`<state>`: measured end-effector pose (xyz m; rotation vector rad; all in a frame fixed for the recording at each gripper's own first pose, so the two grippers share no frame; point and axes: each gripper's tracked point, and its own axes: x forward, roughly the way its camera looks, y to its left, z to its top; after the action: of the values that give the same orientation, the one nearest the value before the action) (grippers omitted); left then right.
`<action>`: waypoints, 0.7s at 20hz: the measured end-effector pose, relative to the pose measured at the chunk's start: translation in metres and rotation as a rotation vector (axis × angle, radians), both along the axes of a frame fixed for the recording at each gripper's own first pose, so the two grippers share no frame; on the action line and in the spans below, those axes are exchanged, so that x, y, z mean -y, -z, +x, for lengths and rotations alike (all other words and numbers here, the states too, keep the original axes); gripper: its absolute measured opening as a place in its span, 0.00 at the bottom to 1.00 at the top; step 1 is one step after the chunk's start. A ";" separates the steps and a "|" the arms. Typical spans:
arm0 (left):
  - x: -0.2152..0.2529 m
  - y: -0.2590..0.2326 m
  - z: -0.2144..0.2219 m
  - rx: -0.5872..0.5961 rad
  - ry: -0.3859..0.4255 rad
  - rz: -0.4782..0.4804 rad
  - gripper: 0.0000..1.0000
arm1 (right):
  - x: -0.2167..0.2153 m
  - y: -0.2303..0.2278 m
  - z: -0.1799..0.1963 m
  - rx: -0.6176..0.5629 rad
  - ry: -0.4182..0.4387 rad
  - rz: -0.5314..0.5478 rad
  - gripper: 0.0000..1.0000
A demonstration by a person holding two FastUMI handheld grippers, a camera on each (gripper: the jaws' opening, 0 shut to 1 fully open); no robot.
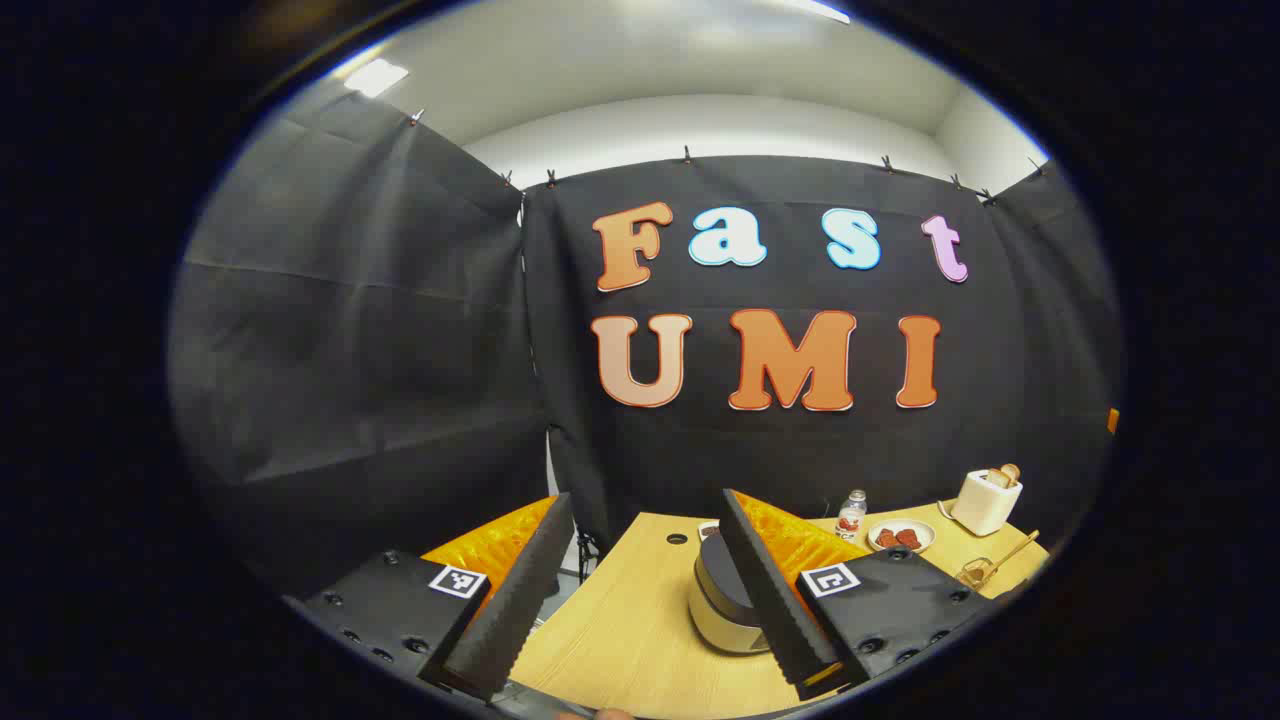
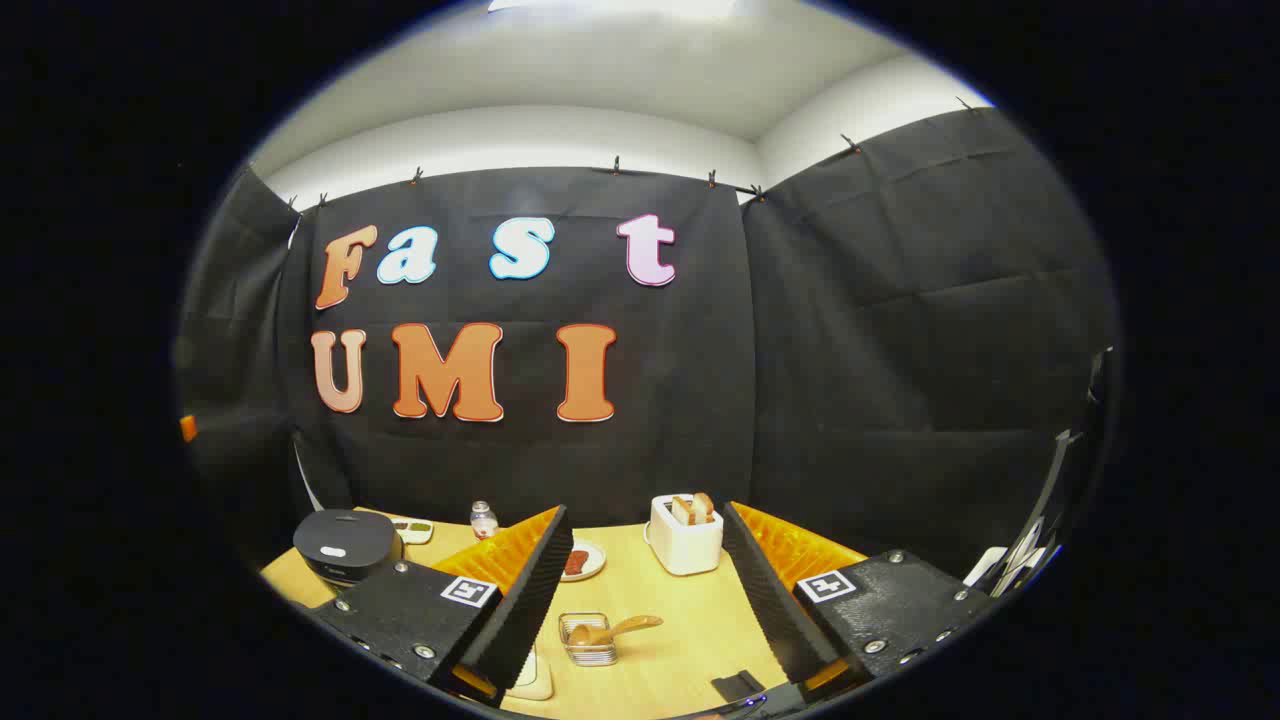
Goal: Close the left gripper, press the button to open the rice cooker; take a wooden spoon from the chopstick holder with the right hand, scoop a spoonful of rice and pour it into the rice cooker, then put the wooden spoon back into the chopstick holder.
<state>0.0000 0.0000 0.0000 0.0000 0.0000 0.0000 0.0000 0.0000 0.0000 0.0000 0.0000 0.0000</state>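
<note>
The rice cooker [image 1: 722,600], pale with a dark lid that is down, stands on the wooden table [image 1: 620,620] just ahead of my left gripper [image 1: 640,600]. That gripper is open, and its right finger hides part of the cooker. In the right gripper view the rice cooker [image 2: 343,545] sits far left. A wire chopstick holder [image 2: 588,640] with the wooden spoon [image 2: 618,629] lying across it stands between the fingers of my open right gripper [image 2: 645,610], a little farther off. The chopstick holder [image 1: 975,572] is at the far right in the left gripper view.
A white toaster [image 2: 685,535] with bread, a small plate [image 2: 582,560] of red food and a small bottle [image 2: 483,520] stand along the back of the table [image 2: 680,620]. A pale object [image 2: 530,675] lies half hidden under my right gripper's left finger.
</note>
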 end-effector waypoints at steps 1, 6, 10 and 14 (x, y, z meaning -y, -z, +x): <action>0.001 0.000 0.001 0.003 0.003 0.008 1.00 | -0.001 0.000 0.000 -0.002 0.000 0.013 0.99; 0.016 0.000 0.004 -0.014 0.024 0.015 1.00 | -0.004 -0.004 0.015 0.031 -0.004 -0.056 0.94; 0.009 -0.014 -0.003 0.028 0.002 0.031 1.00 | -0.029 0.000 0.024 0.001 -0.057 0.031 0.94; -0.004 0.006 -0.008 -0.014 -0.031 0.001 0.98 | -0.037 0.010 0.029 -0.014 -0.069 -0.019 0.94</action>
<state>-0.0078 0.0041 -0.0060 0.0013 0.0139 0.0307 0.0288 0.0369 -0.0103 -0.0185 0.0143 0.0692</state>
